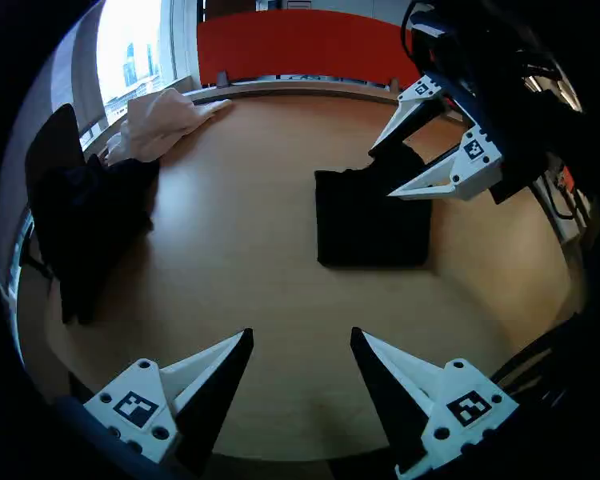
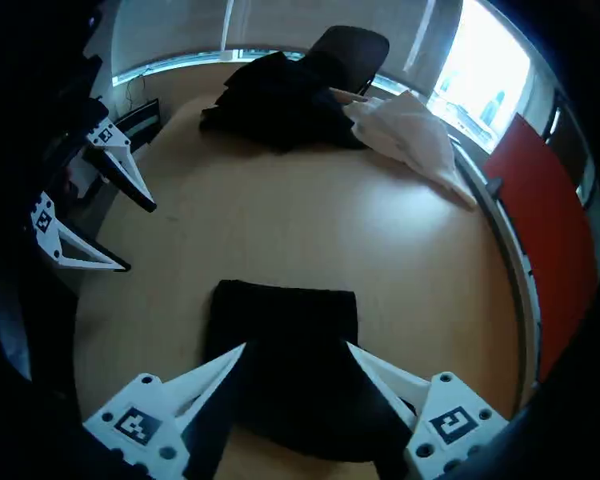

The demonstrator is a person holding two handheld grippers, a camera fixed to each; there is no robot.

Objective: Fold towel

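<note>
A black towel [image 1: 364,232] lies folded into a flat rectangle on the wooden table [image 1: 244,240]. In the left gripper view my right gripper [image 1: 382,174] stands open at the towel's far right corner, its fingertips over the cloth. My left gripper [image 1: 300,332] is open over bare wood, well short of the towel. In the right gripper view the black towel [image 2: 288,320] lies directly under and between the spread fingers of my right gripper [image 2: 296,346]. My left gripper [image 2: 140,238] shows open at the left edge of the table [image 2: 300,216].
A heap of black cloth [image 1: 84,216] [image 2: 284,100] and a pale pinkish cloth [image 1: 160,120] [image 2: 408,132] lie at the table's window end. A dark chair [image 2: 352,48] stands behind them. A red panel [image 1: 300,44] [image 2: 548,240] runs along one table edge.
</note>
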